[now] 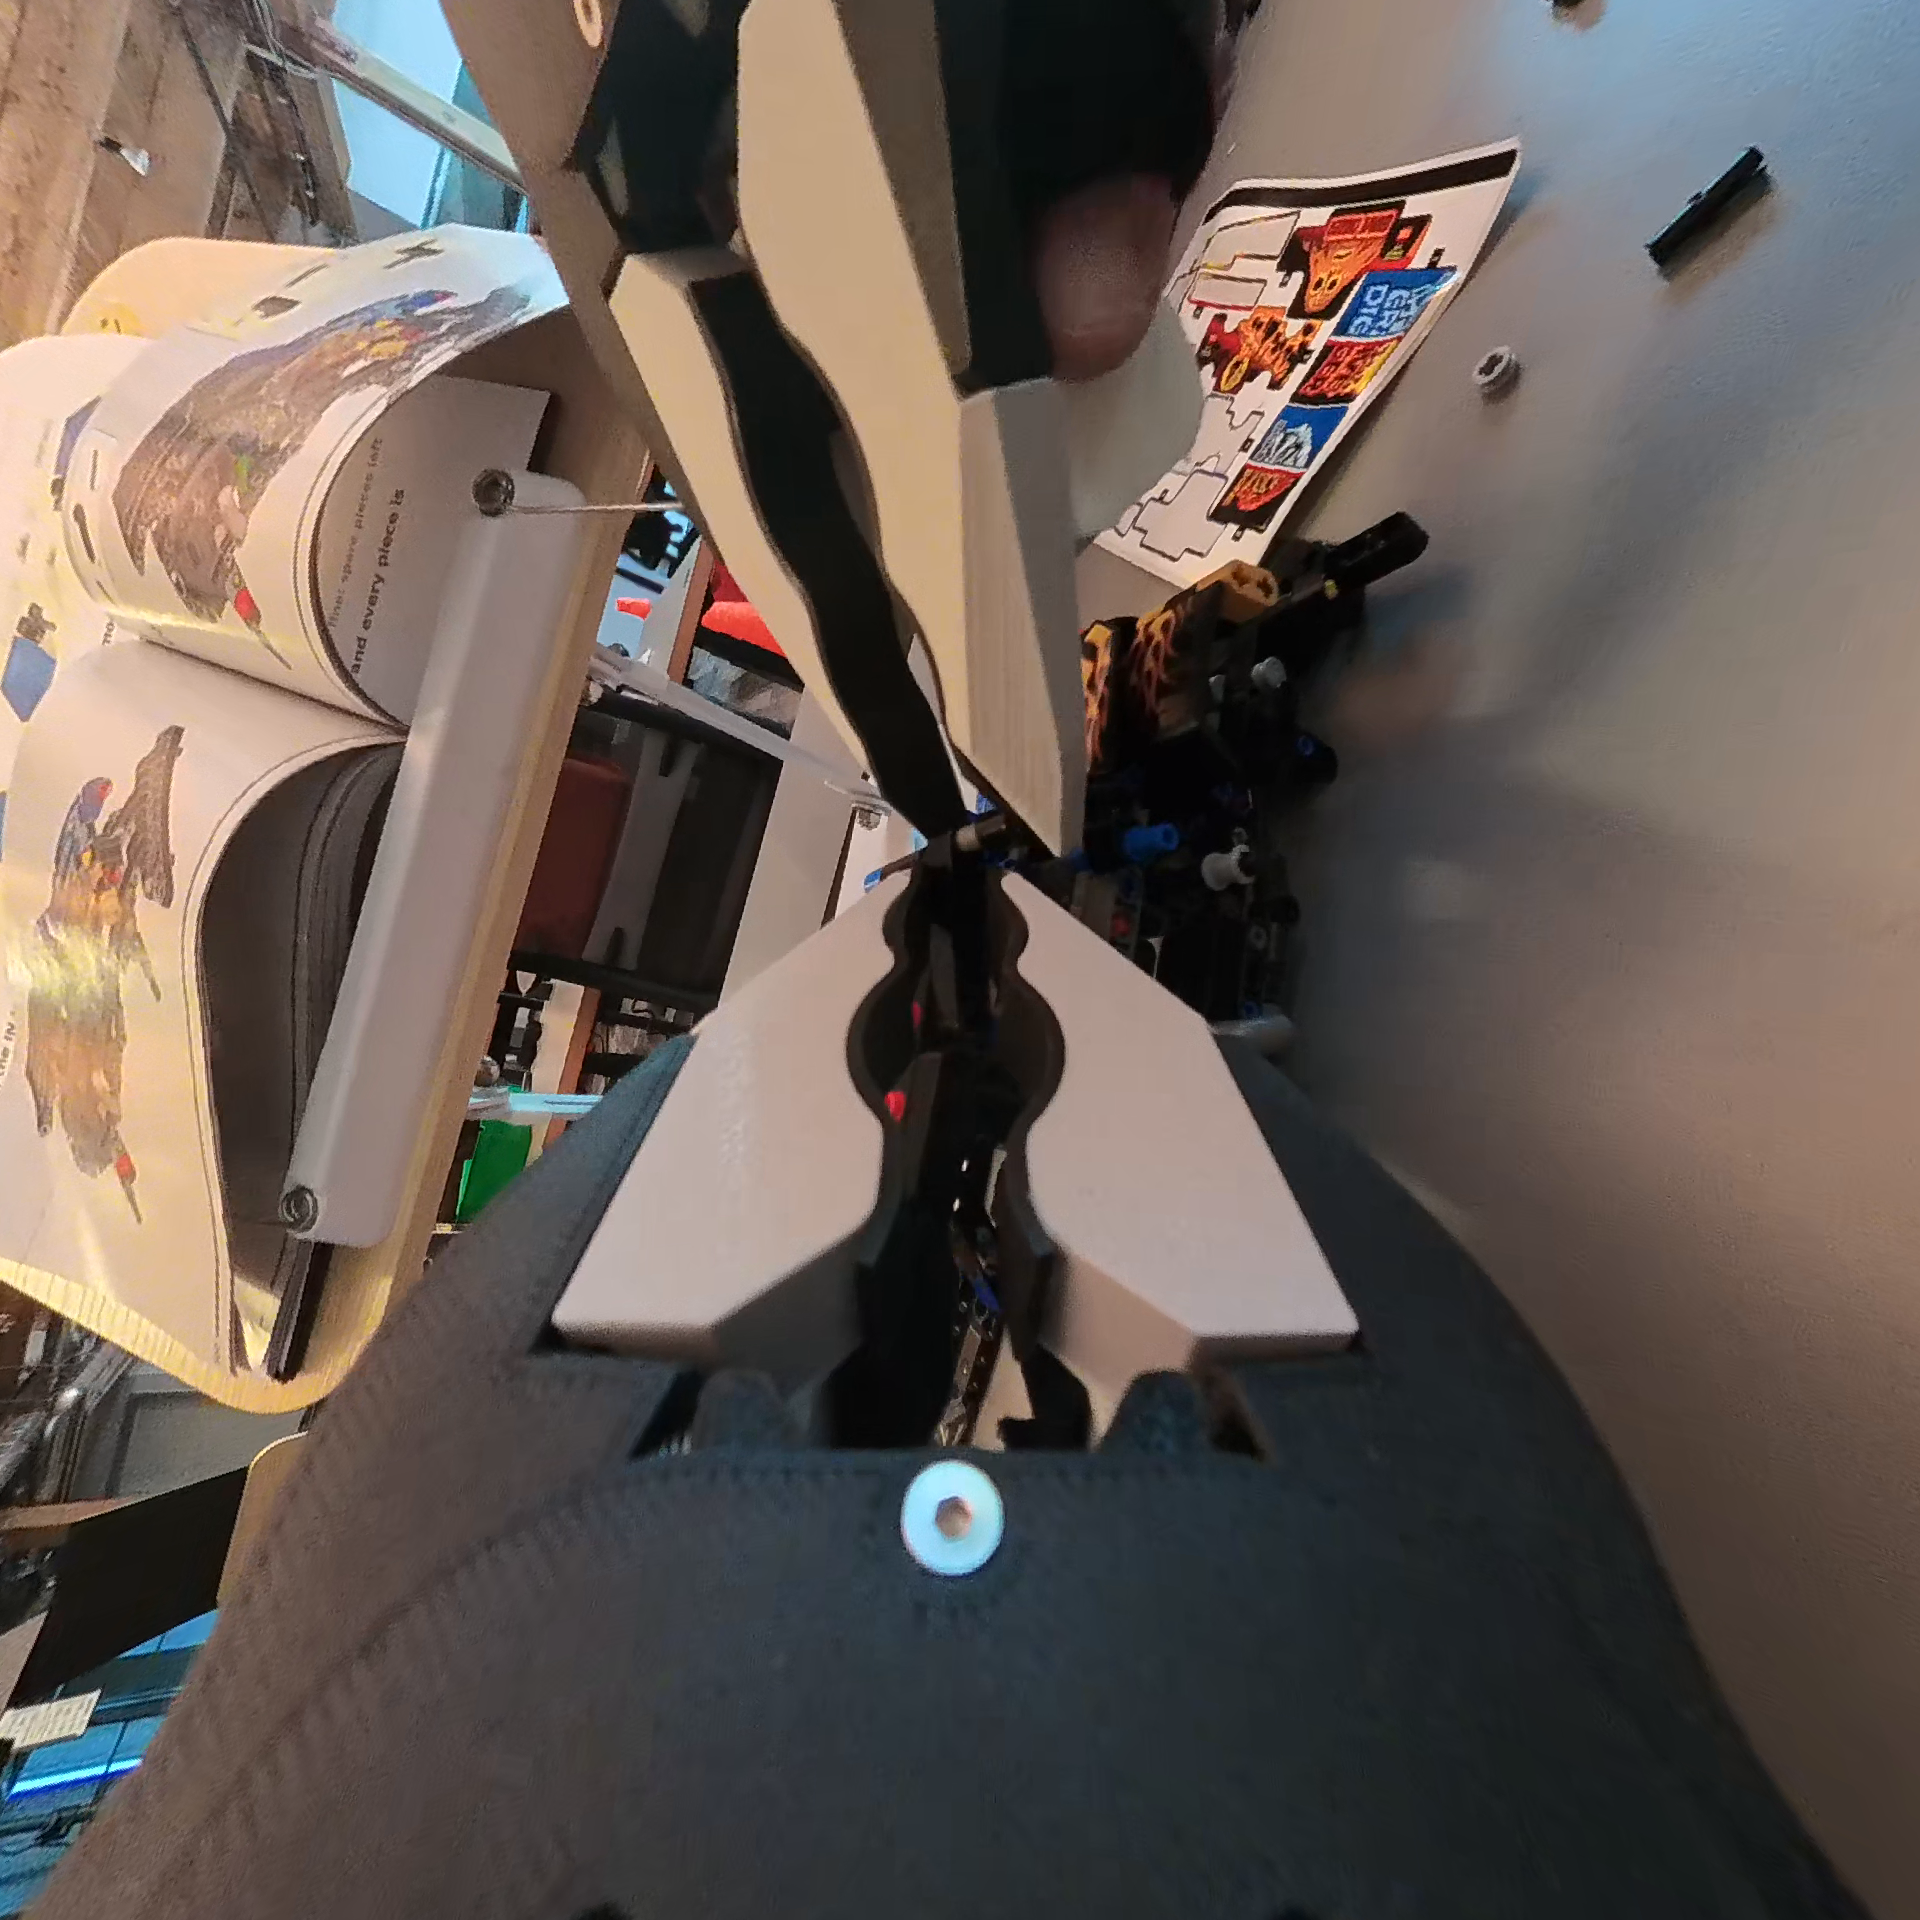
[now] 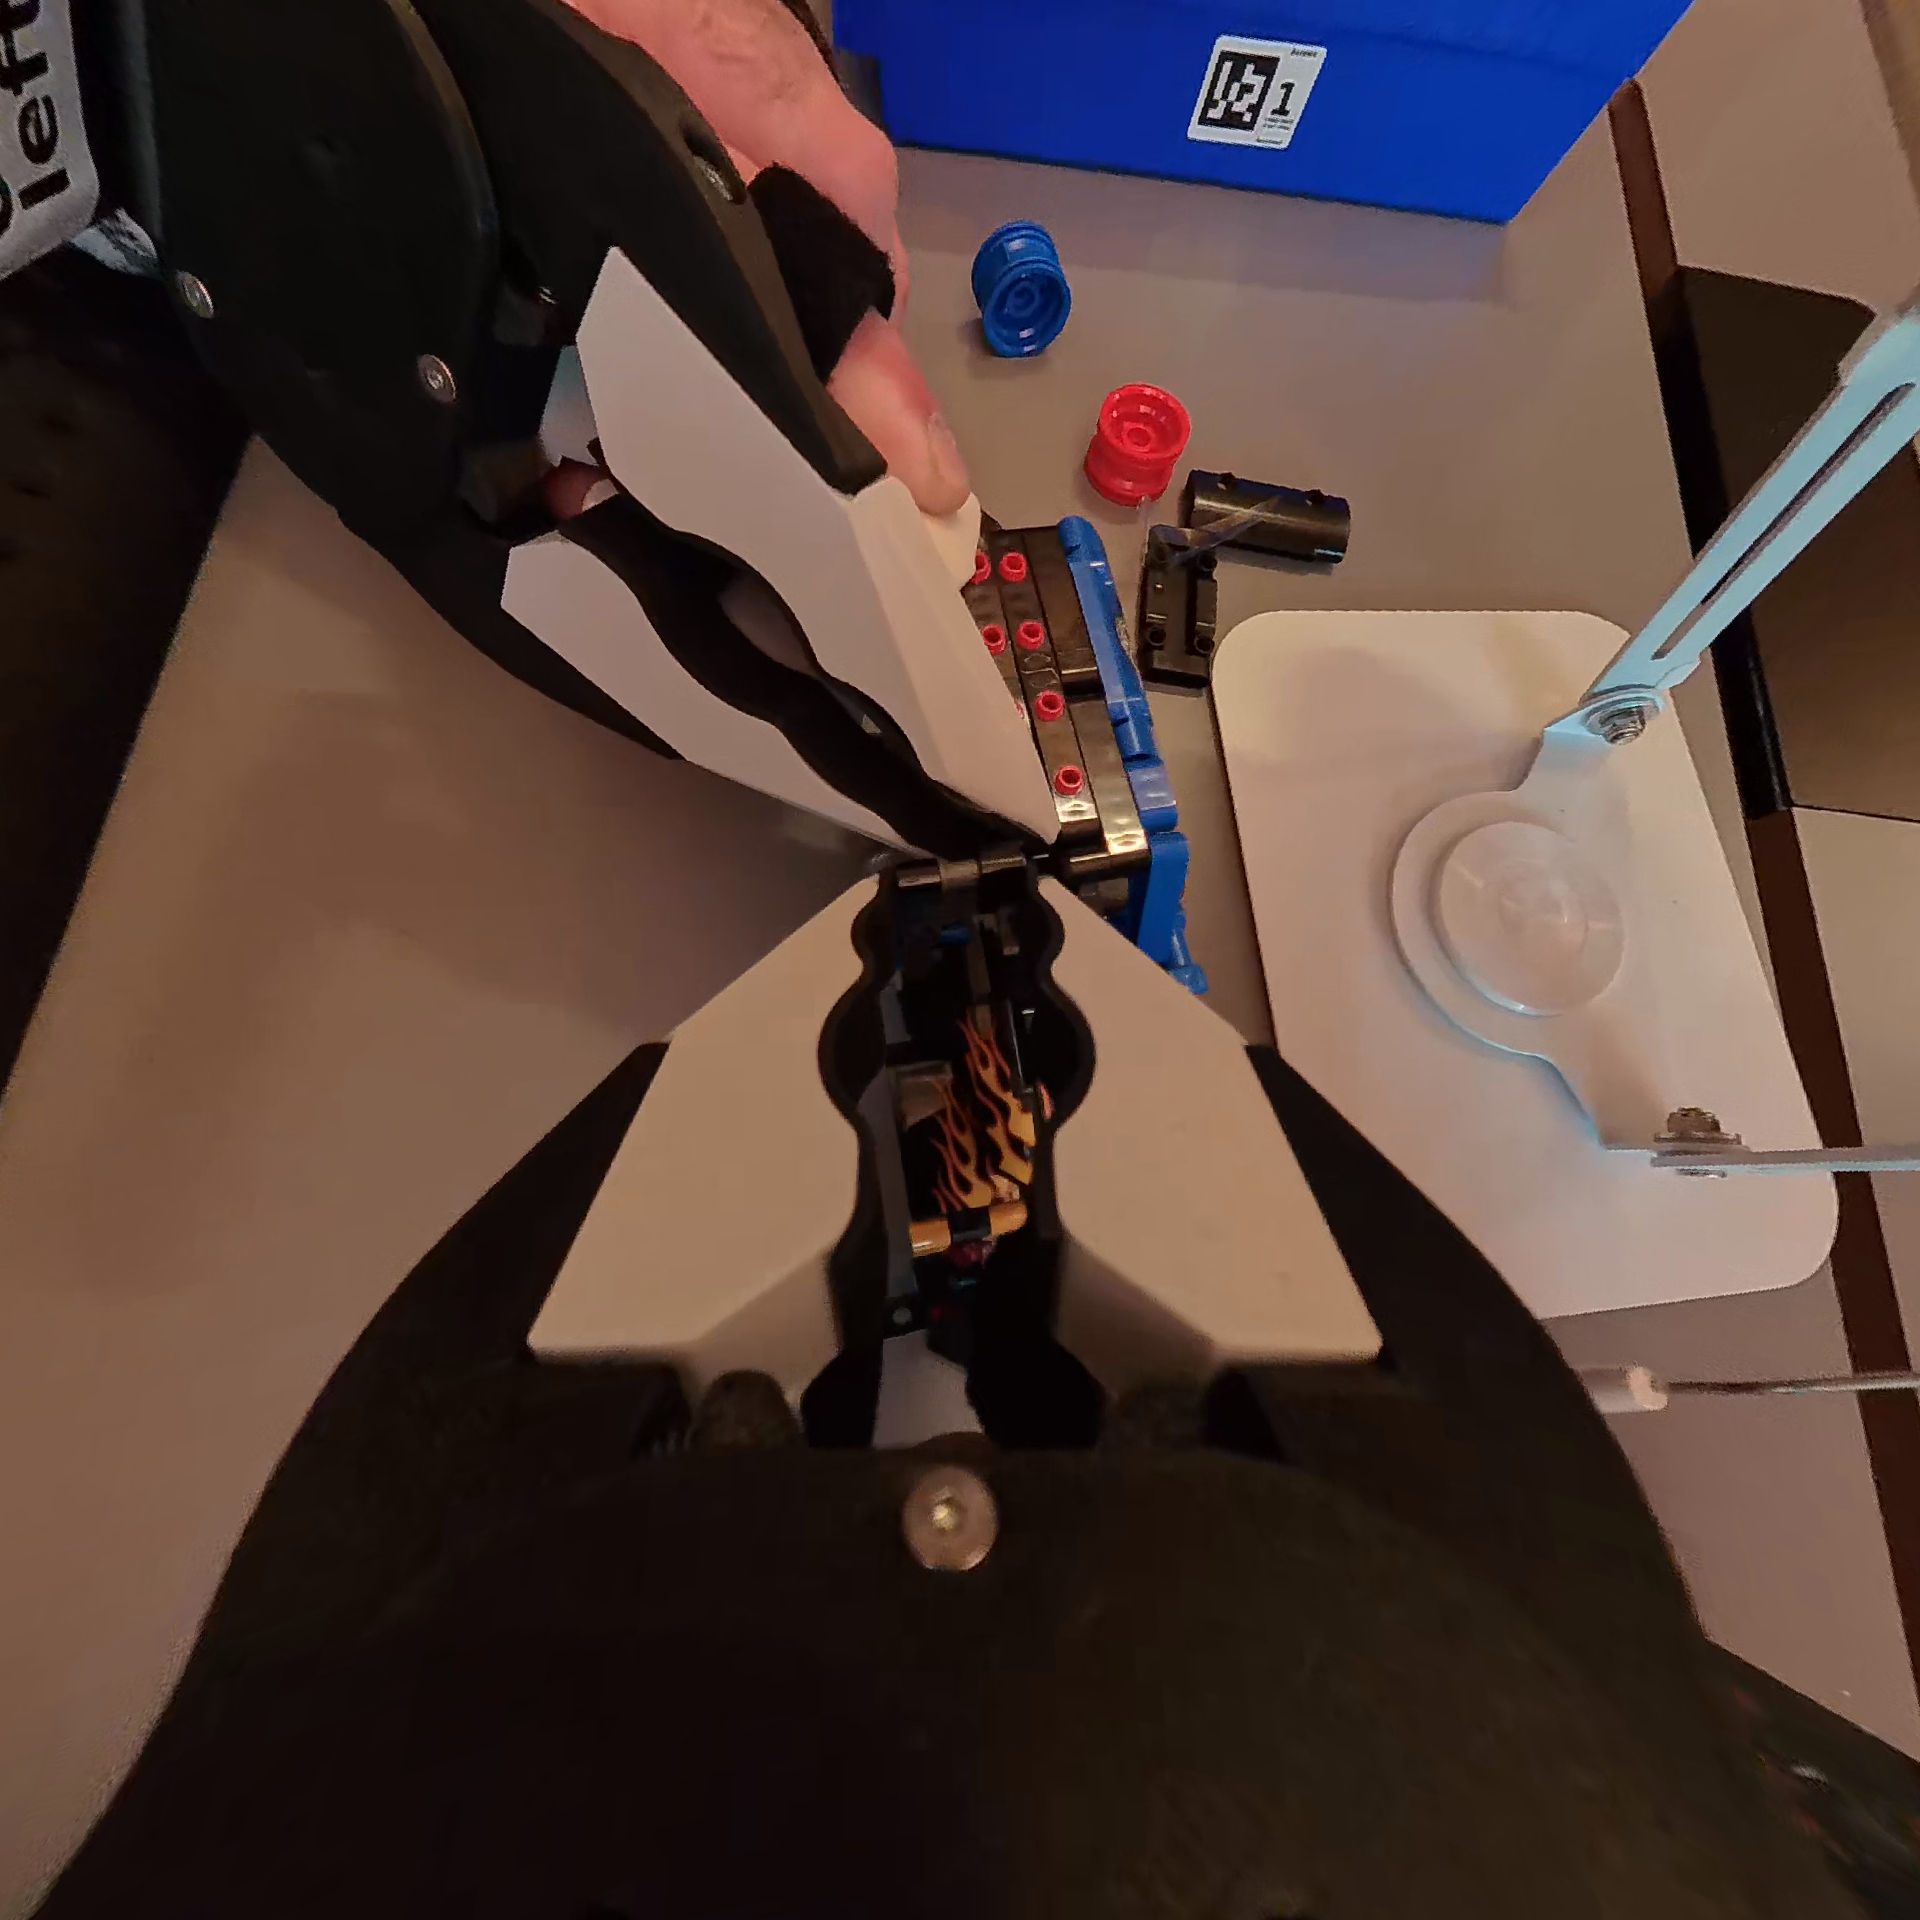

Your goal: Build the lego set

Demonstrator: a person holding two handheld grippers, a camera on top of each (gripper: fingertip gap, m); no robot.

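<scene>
A half-built lego model (image 2: 1091, 727) is held just above the grey worktop (image 2: 312, 935), between two tools that meet tip to tip. The model is made of black beams dotted with red pins, with blue pieces along one side. A black panel with orange and yellow flames (image 2: 977, 1122) is seen between the fingers of the right tool (image 2: 961, 868). In the left wrist view the same model (image 1: 1174, 790) shows black beams, blue pins and the flame panel against the worktop (image 1: 1662, 935).

In the right wrist view the long axis of the model runs away from the camera, tilted slightly left, and its near end is caught where the two tools meet.

The right tool is clamped on a thin black bar at that near end. The left tool (image 1: 961, 852) is also closed tight on a black part of the model; in the right wrist view it (image 2: 1023, 831) comes in from the upper left, gripped by a hand (image 2: 821, 135).

Loose on the worktop beyond the model are a blue wheel hub (image 2: 1021, 289), a red wheel hub (image 2: 1138, 442) and two black pieces (image 2: 1268, 516). A blue bin (image 2: 1195, 94) stands behind them. In the left wrist view a sticker sheet (image 1: 1320, 343) lies on the worktop and an open instruction booklet (image 1: 208, 623) is propped up at the left.
</scene>
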